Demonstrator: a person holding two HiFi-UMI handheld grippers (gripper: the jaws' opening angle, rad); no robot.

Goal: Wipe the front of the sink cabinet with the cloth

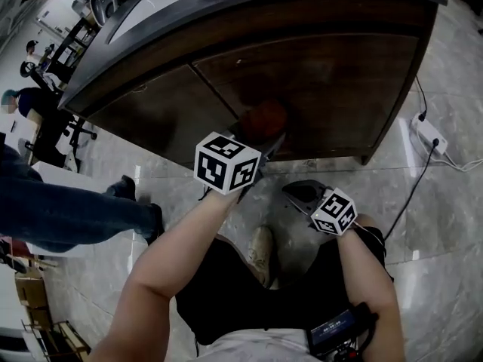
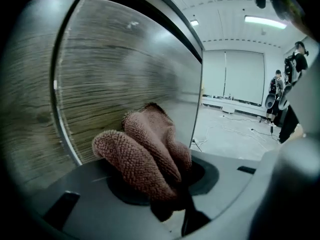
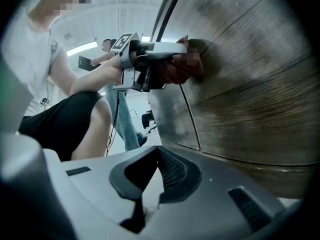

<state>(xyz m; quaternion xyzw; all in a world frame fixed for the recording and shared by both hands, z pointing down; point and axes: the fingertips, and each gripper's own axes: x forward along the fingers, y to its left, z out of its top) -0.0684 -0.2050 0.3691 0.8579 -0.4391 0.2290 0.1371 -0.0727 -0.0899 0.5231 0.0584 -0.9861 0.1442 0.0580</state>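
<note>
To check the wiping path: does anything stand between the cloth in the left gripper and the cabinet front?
Nothing visible does. The left gripper is shut on the cloth, which appears pressed straight against the wooden cabinet door.

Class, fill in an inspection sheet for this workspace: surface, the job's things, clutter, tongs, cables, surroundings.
Surface: cabinet front, dark wood grain, two doors; no marks made out.
Job's things: reddish cloth, bunched, pressed to the cabinet front.
Clutter: nothing seen by the cabinet.
Tongs: left tongs shut on the cloth; right tongs shut, empty.
Cables: power strip on the floor by the cabinet's right corner, with a cable trailing from it.
Surroundings: tiled floor; another person's leg at left.
</note>
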